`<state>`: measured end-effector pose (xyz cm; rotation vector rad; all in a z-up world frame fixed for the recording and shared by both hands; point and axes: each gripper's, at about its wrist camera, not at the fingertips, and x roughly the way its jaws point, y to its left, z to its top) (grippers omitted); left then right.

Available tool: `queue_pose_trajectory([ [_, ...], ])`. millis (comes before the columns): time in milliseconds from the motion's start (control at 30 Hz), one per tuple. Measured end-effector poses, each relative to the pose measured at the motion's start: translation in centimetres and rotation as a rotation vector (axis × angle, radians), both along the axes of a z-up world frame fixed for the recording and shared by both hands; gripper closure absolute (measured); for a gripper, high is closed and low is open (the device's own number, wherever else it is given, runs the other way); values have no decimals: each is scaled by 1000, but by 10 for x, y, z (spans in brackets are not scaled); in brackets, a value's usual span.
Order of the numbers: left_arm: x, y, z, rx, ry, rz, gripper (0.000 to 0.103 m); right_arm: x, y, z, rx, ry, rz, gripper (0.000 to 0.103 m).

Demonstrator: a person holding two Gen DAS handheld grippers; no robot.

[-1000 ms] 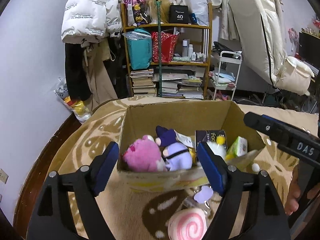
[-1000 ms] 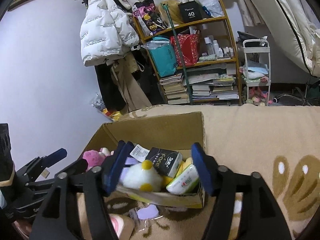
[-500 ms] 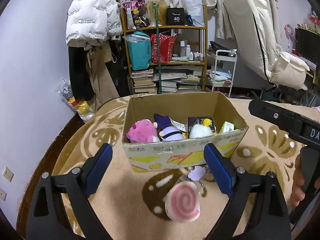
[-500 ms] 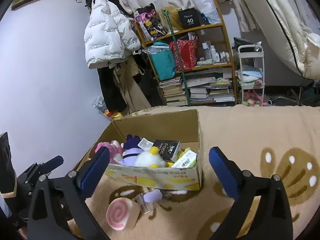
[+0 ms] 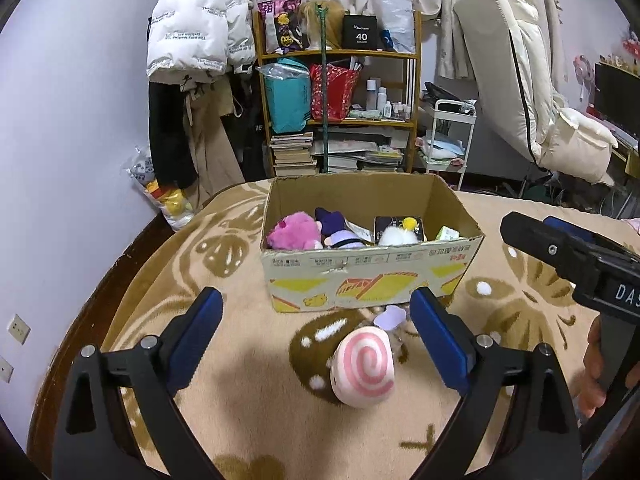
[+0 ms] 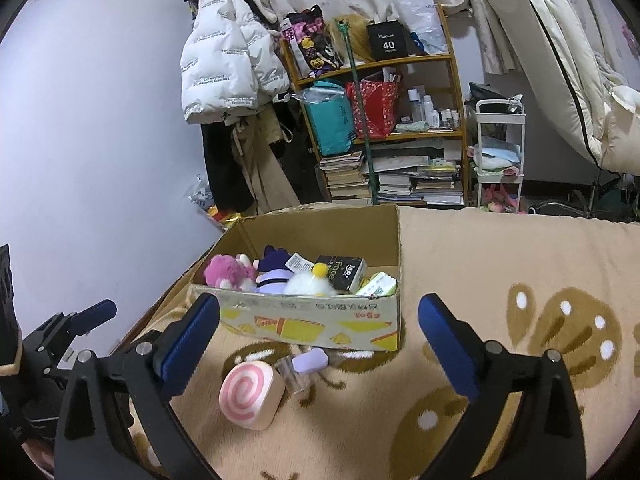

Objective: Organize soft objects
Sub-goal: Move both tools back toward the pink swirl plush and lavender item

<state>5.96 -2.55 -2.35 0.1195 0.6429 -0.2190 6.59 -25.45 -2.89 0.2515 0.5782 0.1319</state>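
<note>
Before cardboard box [image 5: 372,276]: swirl cushion [image 5: 363,366] on blanket, spiral face toward left tool [image 5: 316,342]; both tools wide, empty.

both grippers [image 5: 316,320] [image 6: 318,326] spread wide, empty

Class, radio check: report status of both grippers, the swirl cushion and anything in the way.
Left gripper open, empty. Right gripper open, empty. Pink swirl cushion on blanket, outside cardboard box. Small lilac item beside it.
</note>
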Motion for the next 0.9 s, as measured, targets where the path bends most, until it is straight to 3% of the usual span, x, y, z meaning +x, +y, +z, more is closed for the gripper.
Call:
queue_pose_trajectory([
  [300,-1,-2,-5,25,12,10,9,-5,10,-2,-19,2,26,0],
  [900,33,-14,-47,51,180,-21,9,16,3,-27,-2,67,0,0],
])
